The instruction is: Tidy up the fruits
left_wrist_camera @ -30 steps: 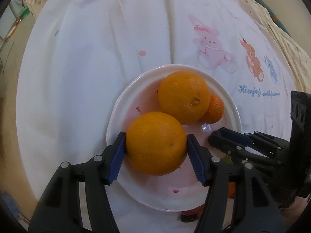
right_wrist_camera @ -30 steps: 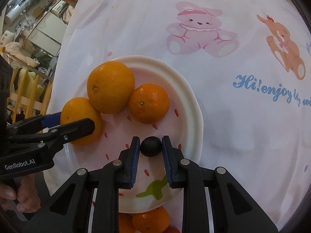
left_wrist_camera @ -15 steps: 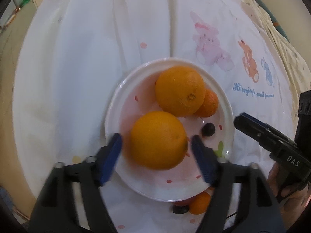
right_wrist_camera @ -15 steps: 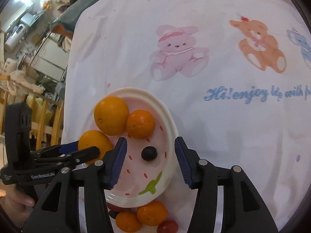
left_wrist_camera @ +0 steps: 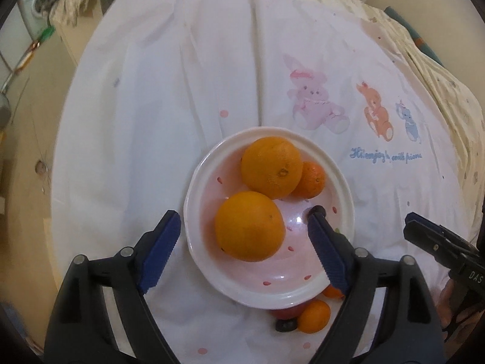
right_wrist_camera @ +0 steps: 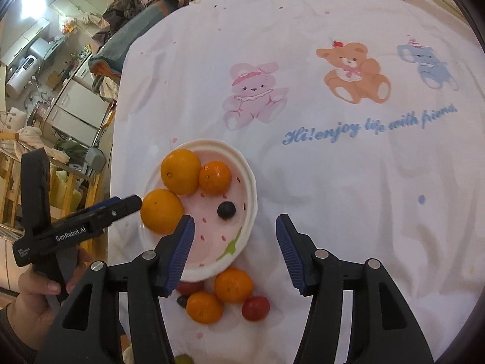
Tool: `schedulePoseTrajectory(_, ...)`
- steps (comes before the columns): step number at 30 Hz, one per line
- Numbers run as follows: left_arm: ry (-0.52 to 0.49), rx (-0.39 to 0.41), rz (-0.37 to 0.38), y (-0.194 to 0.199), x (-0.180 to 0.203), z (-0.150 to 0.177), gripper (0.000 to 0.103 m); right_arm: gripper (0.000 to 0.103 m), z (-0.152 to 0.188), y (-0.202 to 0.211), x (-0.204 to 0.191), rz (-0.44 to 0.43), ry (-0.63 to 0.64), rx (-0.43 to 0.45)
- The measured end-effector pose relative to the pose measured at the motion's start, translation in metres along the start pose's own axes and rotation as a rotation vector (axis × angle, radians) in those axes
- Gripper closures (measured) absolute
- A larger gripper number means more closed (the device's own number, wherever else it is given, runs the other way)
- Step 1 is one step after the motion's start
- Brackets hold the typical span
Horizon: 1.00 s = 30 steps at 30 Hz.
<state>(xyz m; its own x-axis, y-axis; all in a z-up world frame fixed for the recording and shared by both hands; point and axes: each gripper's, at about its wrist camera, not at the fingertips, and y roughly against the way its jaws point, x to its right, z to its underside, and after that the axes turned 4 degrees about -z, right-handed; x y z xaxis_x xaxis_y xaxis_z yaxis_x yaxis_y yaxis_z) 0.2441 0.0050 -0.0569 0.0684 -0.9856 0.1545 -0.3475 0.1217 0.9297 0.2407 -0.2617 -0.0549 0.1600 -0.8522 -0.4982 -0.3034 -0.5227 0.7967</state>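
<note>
A white plate [left_wrist_camera: 194, 200] with pink specks holds two big oranges [left_wrist_camera: 248, 226] [left_wrist_camera: 271, 166], a small mandarin [left_wrist_camera: 312, 180] and a dark berry [right_wrist_camera: 226, 210]. My left gripper [left_wrist_camera: 242, 215] hovers above the near orange. Its jaws are opening and stand well clear of the fruit on both sides. My right gripper [right_wrist_camera: 235, 223] is raised over the plate's right rim [right_wrist_camera: 251, 188]. Its jaws are opening too, with nothing between the pads, and the berry lies just beyond its left finger. Both oranges [right_wrist_camera: 162, 210] [right_wrist_camera: 181, 171] also show in the right wrist view.
Loose on the cloth in front of the plate lie two mandarins [right_wrist_camera: 233, 285] [right_wrist_camera: 204, 307], a red cherry tomato [right_wrist_camera: 255, 308], another red fruit and a dark berry [right_wrist_camera: 182, 300]. The white cartoon-animal tablecloth [right_wrist_camera: 333, 182] spreads right; the table edge and a cluttered room are at left.
The left gripper has let go of the near orange on the plate and risen. The right gripper released the dark berry onto the plate, then pulled back, up and right.
</note>
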Motion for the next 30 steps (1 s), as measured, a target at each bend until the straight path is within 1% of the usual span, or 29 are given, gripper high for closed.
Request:
schedulePoseTrajectory(4,-0.047,0.066,-0.031,0.022,0.007,0.008,0.02,0.042,0.012,0.016,-0.001,-0.012,-0.021,0.03)
schedulePoseTrajectory(7,-0.068,0.087,-0.036,0.034,0.009,0.016,0.02,0.042,0.02,0.024,-0.002,-0.016,-0.029,0.045)
schedulePoseTrajectory(10,-0.054,0.102,-0.04,0.043,0.006,0.028,0.02,0.041,0.03,0.033,0.0,-0.016,-0.045,0.06)
schedulePoseTrajectory(13,-0.049,0.111,-0.019,0.049,0.003,0.039,0.02,0.041,0.038,0.037,0.002,-0.024,-0.065,0.063)
schedulePoseTrajectory(14,-0.048,0.123,-0.008,0.053,0.002,0.043,0.02,0.041,0.041,0.038,0.003,-0.025,-0.07,0.064)
schedulePoseTrajectory(17,-0.056,0.166,-0.02,0.064,0.003,0.053,0.019,0.041,0.05,0.042,0.001,-0.013,-0.066,0.067)
schedulePoseTrajectory(18,-0.061,0.181,-0.024,0.068,0.004,0.056,0.018,0.04,0.052,0.043,0.0,-0.007,-0.064,0.071)
schedulePoseTrajectory(19,-0.066,0.193,-0.026,0.072,0.005,0.06,0.012,0.04,0.056,0.045,-0.001,-0.002,-0.064,0.074)
schedulePoseTrajectory(20,-0.069,0.201,-0.022,0.075,0.006,0.063,0.009,0.04,0.058,0.045,-0.001,-0.001,-0.065,0.073)
schedulePoseTrajectory(22,-0.08,0.206,0.008,0.078,0.008,0.07,0.008,0.04,0.062,0.047,0.0,0.005,-0.072,0.074)
schedulePoseTrajectory(23,-0.091,0.199,0.015,0.078,0.01,0.072,0.008,0.039,0.063,0.047,0.0,0.01,-0.075,0.073)
schedulePoseTrajectory(24,-0.098,0.195,0.012,0.078,0.012,0.074,0.008,0.035,0.065,0.047,0.001,0.014,-0.078,0.073)
schedulePoseTrajectory(27,-0.108,0.206,-0.023,0.077,0.016,0.082,0.008,0.027,0.069,0.049,0.007,0.031,-0.107,0.079)
schedulePoseTrajectory(30,-0.11,0.207,-0.059,0.074,0.019,0.088,0.008,0.023,0.072,0.05,0.017,0.037,-0.149,0.081)
